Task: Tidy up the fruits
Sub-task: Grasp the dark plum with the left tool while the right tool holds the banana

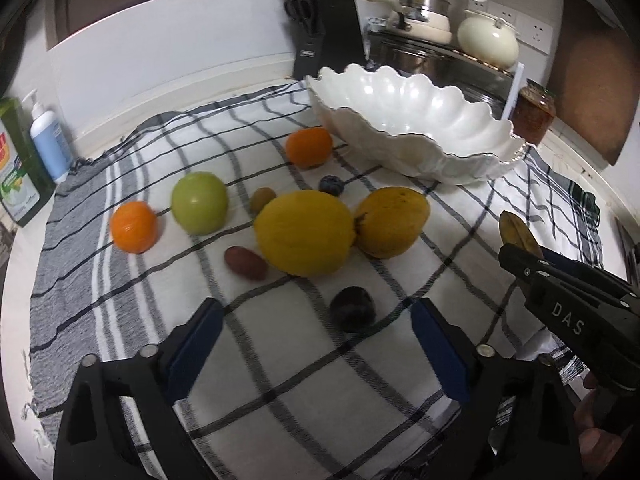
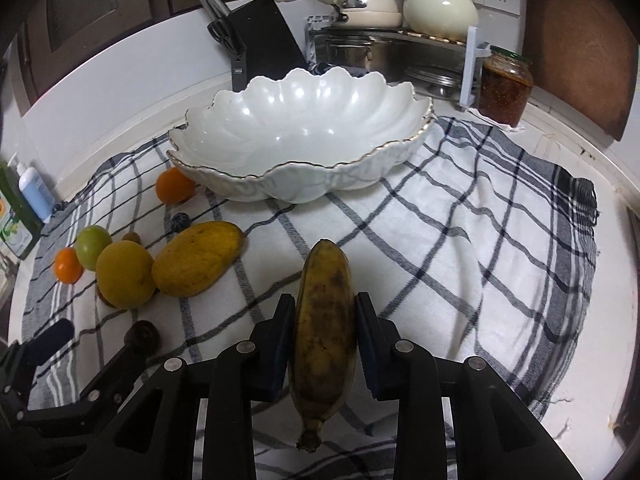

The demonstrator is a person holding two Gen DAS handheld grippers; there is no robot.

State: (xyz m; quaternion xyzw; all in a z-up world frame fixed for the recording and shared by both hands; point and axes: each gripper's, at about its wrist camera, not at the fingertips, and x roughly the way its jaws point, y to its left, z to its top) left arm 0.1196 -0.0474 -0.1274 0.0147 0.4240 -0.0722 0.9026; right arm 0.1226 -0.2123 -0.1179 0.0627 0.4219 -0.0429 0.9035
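Observation:
My right gripper (image 2: 325, 312) is shut on a spotted yellow banana (image 2: 325, 320), held above the checked cloth in front of the empty white scalloped bowl (image 2: 280, 184). In the left wrist view the right gripper (image 1: 520, 252) sits at the right with the banana tip (image 1: 518, 232) showing. My left gripper (image 1: 316, 312) is open, low over the cloth, with a dark plum (image 1: 353, 309) between its fingers. Beyond lie a lemon (image 1: 304, 233), a mango (image 1: 392, 221), a green apple (image 1: 199, 202), two oranges (image 1: 133, 227) (image 1: 309, 147), a kiwi (image 1: 262, 198), a red date (image 1: 245, 263) and a small dark fruit (image 1: 331, 185).
The checked cloth (image 2: 460, 240) covers the counter. A knife block (image 2: 260, 48), pots on a rack (image 2: 384, 12) and a jar (image 2: 505, 86) stand behind the bowl. A soap bottle (image 1: 46, 140) and green carton (image 1: 18, 168) stand at the left edge.

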